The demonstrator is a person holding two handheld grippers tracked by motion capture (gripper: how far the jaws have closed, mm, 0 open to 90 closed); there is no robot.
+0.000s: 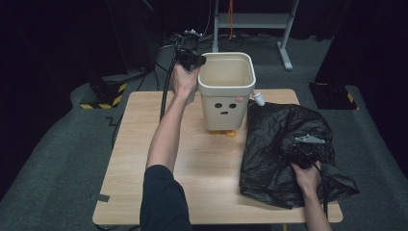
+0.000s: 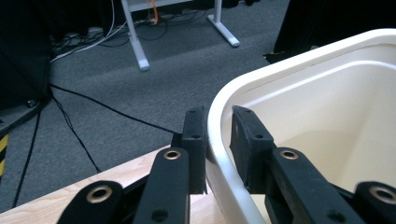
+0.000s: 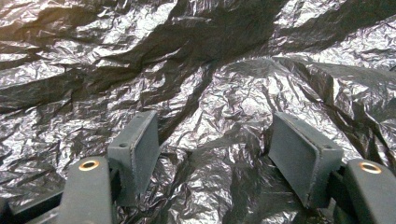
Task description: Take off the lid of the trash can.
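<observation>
Cream square plastic bin (image 1: 226, 91) with dot face sitting at 12 o'clock on light wood tabletop (image 1: 202, 163). Left hand-held gripper (image 2: 218, 140) straddling bin rim, one jaw outside, one inside, close against it. Crinkly black plastic bag (image 1: 284, 154) lying at 4 o'clock. Right hand-held gripper (image 3: 215, 154) hovering over bag, jaws wide apart.

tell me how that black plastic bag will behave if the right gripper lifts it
The black plastic bag looks thin and heavily crinkled, so it would probably sag and drape rather than hold its shape. Its glossy film may slip between the pads unless a fold is pinched. It lies loosely heaped on the table, likely very light.
</observation>
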